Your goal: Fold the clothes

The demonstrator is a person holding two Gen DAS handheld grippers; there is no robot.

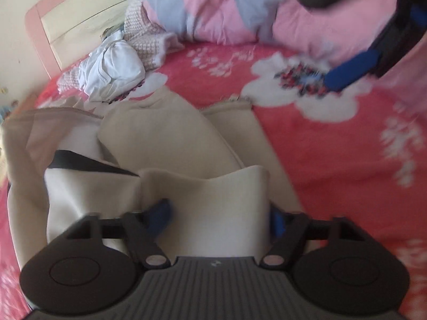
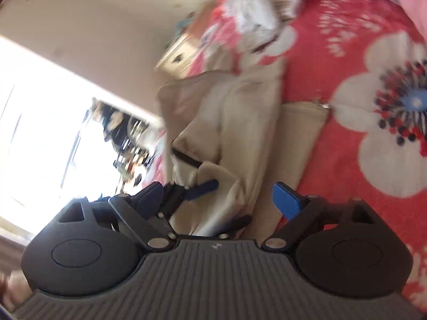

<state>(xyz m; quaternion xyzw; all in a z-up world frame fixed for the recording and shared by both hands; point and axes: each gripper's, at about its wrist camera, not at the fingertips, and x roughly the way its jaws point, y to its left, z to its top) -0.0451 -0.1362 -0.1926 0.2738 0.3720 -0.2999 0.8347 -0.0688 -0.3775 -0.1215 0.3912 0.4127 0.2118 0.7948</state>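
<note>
A beige garment (image 1: pixel 165 138) with a zip edge and a black strip lies part-folded on the red floral bedsheet (image 1: pixel 333 160). My left gripper (image 1: pixel 218 216) is low over its near edge. The blue fingers (image 1: pixel 160 210) stand wide apart, with a fold of the cloth lying loose between them. My right gripper (image 1: pixel 320 37) is blurred at the upper right, raised above the sheet, open and empty. In the right wrist view the garment (image 2: pixel 248 122) lies ahead. The right gripper (image 2: pixel 220 197) is open above its edge, and one of the left gripper's fingers (image 2: pixel 205 186) pokes into the cloth.
A crumpled white garment (image 1: pixel 112 74) and a pink knitted piece (image 1: pixel 144 26) sit at the back left by the cream and pink headboard (image 1: pixel 66 21). A pink and blue duvet (image 1: pixel 213 8) is heaped at the back. A bright window (image 2: pixel 40 106) is at the left.
</note>
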